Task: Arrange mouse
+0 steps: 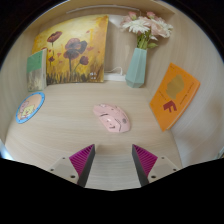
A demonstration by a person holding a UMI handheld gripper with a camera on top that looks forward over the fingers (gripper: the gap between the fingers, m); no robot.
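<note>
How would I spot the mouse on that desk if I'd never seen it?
Start at the flower painting leaning against the back wall, then come forward across the pale desk. The mouse lies mid-desk, just ahead of the open tool, left of the orange card. It is the only rounded, pale pink thing there.
</note>
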